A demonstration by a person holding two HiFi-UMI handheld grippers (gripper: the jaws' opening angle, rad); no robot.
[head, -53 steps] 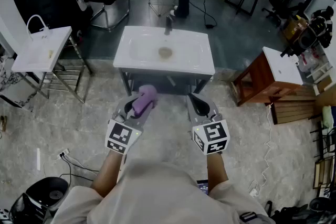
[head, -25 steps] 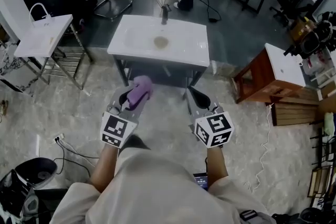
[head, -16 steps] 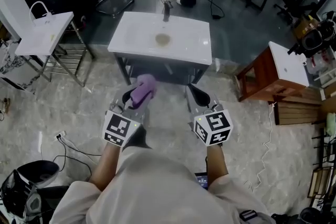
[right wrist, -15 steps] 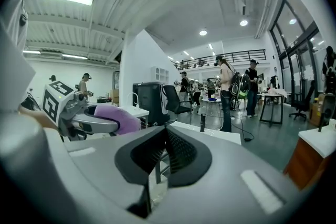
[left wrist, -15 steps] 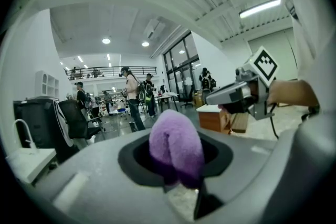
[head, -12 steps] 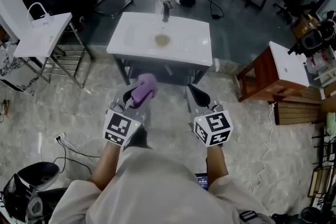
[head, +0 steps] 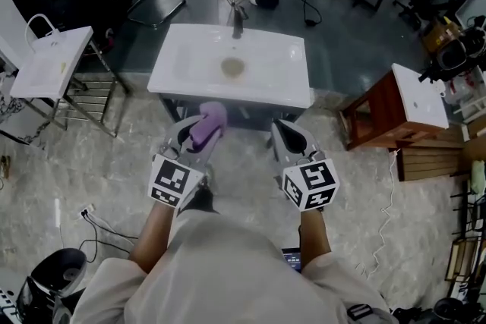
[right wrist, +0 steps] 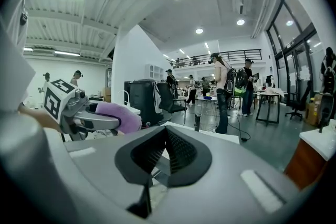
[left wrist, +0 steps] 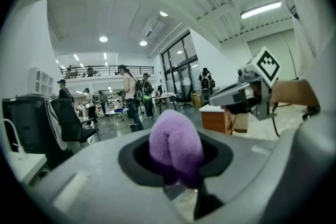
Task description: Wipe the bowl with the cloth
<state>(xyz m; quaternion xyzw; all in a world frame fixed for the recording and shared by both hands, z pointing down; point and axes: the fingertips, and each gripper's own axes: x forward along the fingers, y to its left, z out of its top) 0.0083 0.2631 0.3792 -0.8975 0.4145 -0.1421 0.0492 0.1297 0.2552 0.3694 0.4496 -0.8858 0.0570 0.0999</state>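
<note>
Both forearms extend forward, side by side, before a white counter (head: 178,76).
The left gripper (head: 200,131) clamps a fluffy purple cloth (head: 210,121). The right gripper (head: 285,135) is closed and empty. Both tilt slightly downward.

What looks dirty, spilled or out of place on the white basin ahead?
One brownish patch sits in the middle of the white basin, odd against the otherwise clean surface. Whether it is dirt or the drain cannot be told. Nothing looks spilled, tilted or broken.
</note>
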